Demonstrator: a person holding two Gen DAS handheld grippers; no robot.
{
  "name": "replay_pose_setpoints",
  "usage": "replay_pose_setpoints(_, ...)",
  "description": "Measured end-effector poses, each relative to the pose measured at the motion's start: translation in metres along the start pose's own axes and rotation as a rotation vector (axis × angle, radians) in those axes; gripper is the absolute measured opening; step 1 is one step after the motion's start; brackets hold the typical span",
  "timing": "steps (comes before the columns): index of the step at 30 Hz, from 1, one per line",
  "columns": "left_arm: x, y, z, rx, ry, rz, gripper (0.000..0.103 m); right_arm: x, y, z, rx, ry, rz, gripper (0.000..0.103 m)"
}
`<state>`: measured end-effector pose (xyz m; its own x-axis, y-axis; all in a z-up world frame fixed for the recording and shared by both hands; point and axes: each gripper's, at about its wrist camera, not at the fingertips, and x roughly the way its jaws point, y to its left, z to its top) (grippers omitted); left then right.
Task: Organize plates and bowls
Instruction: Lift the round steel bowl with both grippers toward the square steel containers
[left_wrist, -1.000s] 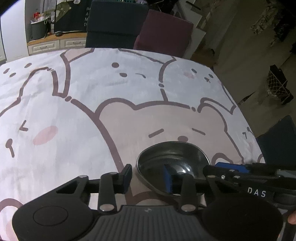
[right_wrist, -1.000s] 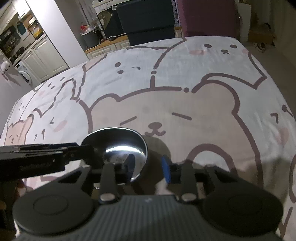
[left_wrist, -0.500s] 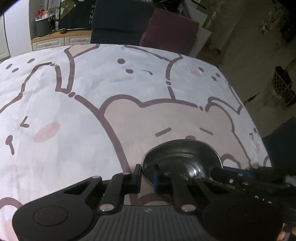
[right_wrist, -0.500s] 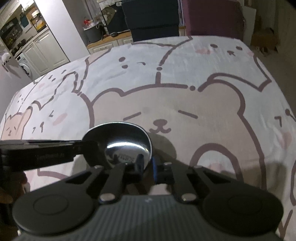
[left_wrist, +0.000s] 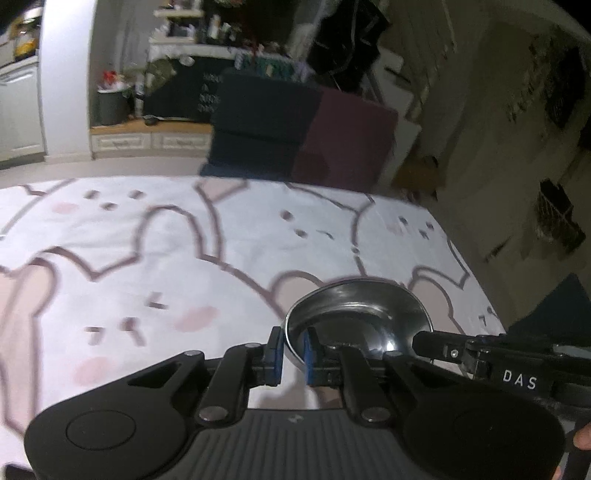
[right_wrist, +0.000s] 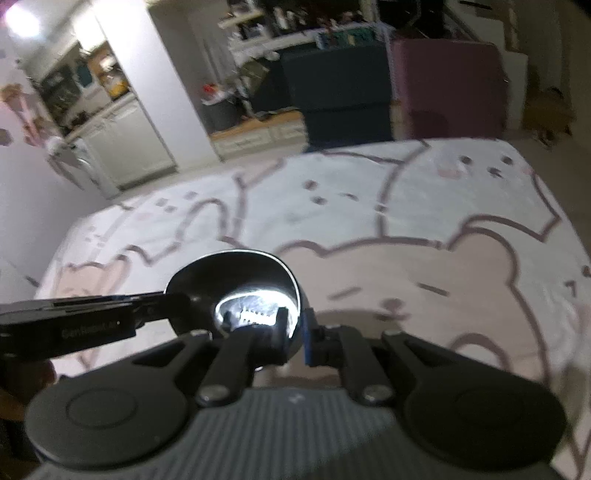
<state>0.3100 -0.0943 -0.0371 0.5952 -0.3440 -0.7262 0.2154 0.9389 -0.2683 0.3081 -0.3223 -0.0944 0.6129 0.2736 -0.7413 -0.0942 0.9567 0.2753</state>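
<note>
Between the blue pads of my left tool (left_wrist: 293, 356) sits the near-left rim of the steel bowl (left_wrist: 364, 314), pinched tight; my right tool (right_wrist: 295, 338) is clamped on the same bowl's opposite rim, one pad inside and one outside. Both sets of jaws closed onto that rim within the last second, so the bowl hangs between my two tools, lifted clear of the bear-print cloth (left_wrist: 155, 258) on the bench, as I judge from the shadow below it. That is one bowl picked up and nothing yet put away (no other plate or bowl, and no stack or rack to receive it, shows in either view), so most of the sorting looks undone. Beyond the bench stand a dark blue chair (left_wrist: 262, 122) and a maroon one (left_wrist: 347, 140), well apart from my tools; the cloth ahead lies bare, so nothing blocks the carry.
</note>
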Motion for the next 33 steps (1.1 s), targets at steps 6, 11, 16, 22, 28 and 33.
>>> replay_pose_setpoints(6,-0.052,0.044,-0.011,-0.046,-0.043,0.066,0.011,-0.003,0.062,-0.01,-0.051,-0.006,0.091,0.009)
replay_pose_setpoints(11,-0.087,0.08,-0.026,-0.075,-0.054,0.115,0.011,0.004,0.104,-0.021,-0.066,0.025,0.152,0.01)
replay_pose_setpoints(16,-0.111,0.113,-0.046,-0.114,-0.051,0.135,0.011,0.015,0.139,-0.045,-0.054,0.079,0.213,0.011)
replay_pose_setpoints(22,-0.124,0.141,-0.073,-0.12,-0.006,0.161,0.011,0.031,0.169,-0.068,-0.056,0.157,0.252,0.012)
replay_pose_setpoints(28,-0.122,0.167,-0.096,-0.122,0.056,0.18,0.011,0.043,0.188,-0.094,-0.052,0.242,0.27,0.012)
replay_pose_setpoints(33,-0.114,0.179,-0.106,-0.127,0.091,0.187,0.011,0.054,0.203,-0.108,-0.051,0.281,0.261,0.012)
